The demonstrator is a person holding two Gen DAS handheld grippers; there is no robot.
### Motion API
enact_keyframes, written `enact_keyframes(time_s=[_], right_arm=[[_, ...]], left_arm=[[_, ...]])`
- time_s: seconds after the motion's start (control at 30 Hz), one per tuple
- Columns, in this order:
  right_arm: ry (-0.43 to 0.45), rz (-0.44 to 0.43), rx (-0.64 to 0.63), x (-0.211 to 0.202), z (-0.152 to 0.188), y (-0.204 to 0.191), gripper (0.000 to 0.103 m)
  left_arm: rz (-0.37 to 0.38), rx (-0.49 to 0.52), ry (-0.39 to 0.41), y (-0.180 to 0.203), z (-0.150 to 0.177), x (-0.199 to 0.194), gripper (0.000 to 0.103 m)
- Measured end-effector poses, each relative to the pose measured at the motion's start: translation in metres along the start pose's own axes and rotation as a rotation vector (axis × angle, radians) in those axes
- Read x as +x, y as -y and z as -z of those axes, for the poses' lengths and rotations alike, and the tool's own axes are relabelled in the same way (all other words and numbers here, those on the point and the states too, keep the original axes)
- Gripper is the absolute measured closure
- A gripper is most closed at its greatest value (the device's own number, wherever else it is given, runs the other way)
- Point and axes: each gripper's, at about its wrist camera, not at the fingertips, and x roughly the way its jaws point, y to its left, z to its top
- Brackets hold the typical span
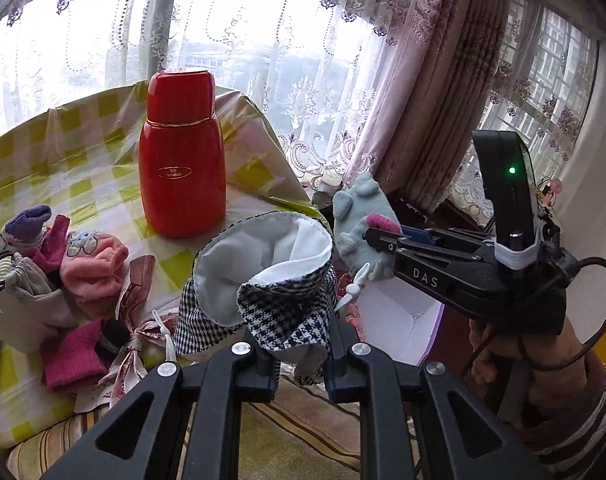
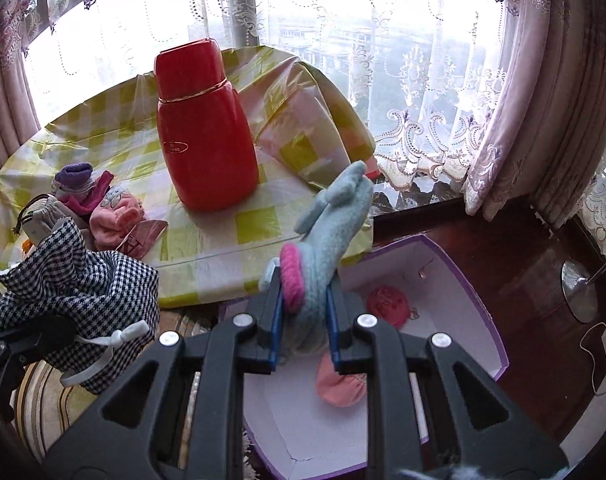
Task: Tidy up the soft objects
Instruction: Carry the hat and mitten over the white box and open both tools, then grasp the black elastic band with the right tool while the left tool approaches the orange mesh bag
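Observation:
My left gripper [image 1: 301, 364] is shut on the rim of a black-and-white houndstooth drawstring bag [image 1: 271, 280] and holds it up with its white-lined mouth open. The bag also shows at the left of the right wrist view [image 2: 83, 300]. My right gripper [image 2: 303, 324] is shut on a light blue sock with a pink cuff [image 2: 331, 220] and holds it above the table edge. In the left wrist view the right gripper [image 1: 377, 236] holds that sock [image 1: 361, 224] just right of the bag's mouth.
A red thermos [image 1: 181, 152] stands on the yellow checked tablecloth [image 1: 83, 168]. A heap of pink, purple and magenta socks [image 1: 79, 256] and a grey pouch [image 1: 31, 304] lie at the left. A white box with purple rim [image 2: 491, 320] on the floor holds pink items [image 2: 339, 384].

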Motion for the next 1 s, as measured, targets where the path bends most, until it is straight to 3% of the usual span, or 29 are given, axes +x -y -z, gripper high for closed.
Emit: enact_keyframes(time_s=[0.07, 0.2, 0.23, 0.27, 0.33, 0.67, 1.0], right_arm=[[-0.003, 0.036, 0.012, 0.000, 0.000, 0.007, 0.078], [-0.002, 0.074, 0.034, 0.000, 0.000, 0.017, 0.067], [0.000, 0.080, 0.037, -0.001, 0.000, 0.018, 0.058], [0.004, 0.084, 0.038, -0.001, 0.000, 0.019, 0.049], [0.015, 0.093, 0.036, -0.003, 0.001, 0.020, 0.043], [0.016, 0.033, 0.010, -0.001, 0.000, 0.005, 0.037], [-0.012, -0.089, -0.035, 0.004, -0.001, -0.031, 0.031]], left_arm=[[0.033, 0.003, -0.019, 0.005, -0.002, 0.006, 0.080], [0.036, -0.008, -0.028, 0.009, -0.002, 0.015, 0.041], [0.034, -0.008, -0.023, 0.009, -0.002, 0.015, 0.038], [0.032, -0.006, -0.022, 0.009, -0.002, 0.014, 0.038], [0.021, -0.004, -0.021, 0.008, -0.003, 0.013, 0.037], [-0.031, -0.044, 0.012, -0.016, 0.005, -0.008, 0.037], [-0.152, -0.201, 0.033, -0.087, 0.040, -0.048, 0.037]])
